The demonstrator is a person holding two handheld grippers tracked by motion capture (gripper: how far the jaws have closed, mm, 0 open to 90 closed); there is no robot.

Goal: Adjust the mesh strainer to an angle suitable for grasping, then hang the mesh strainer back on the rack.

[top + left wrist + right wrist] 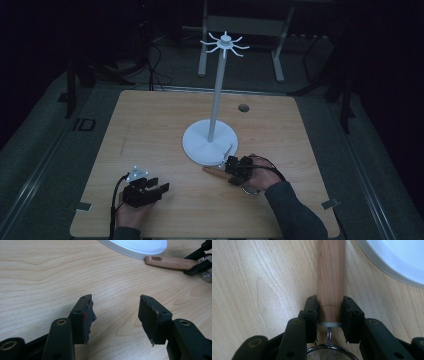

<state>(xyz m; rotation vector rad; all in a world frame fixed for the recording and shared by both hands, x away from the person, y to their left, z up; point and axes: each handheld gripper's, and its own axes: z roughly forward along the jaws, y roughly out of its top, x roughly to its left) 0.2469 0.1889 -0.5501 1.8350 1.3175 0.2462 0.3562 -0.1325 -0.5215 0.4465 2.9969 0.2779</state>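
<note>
**Right tool pinched on strainer handle; left tool idle and spread**

My right tool [329, 312] is clamped on the pale wooden handle of a small metal mesh strainer [330, 277]. Both black pads press on the handle's sides near the end with the grey metal collar. In the right gripper view a thin wire runs from that collar back to the round mesh bowl [329, 353], which sits low between the tool's arms. The handle points away from me, its far end lying just beside the rim of the white round base of the tall hook stand [397, 262].

In the high view the right tool [235, 167] sits at the near right edge of that base [200, 145], with the handle [214, 171] poking out to the left, low over the light wooden surface [150, 125]. Whether it touches the surface, I cannot tell. The stand's pole rises to a ring of white hooks [225, 44].

My left tool [115, 316] rests near the front left of the surface [50, 272], jaws spread wide, nothing between them. It is well apart from the strainer handle [170, 262].
</note>
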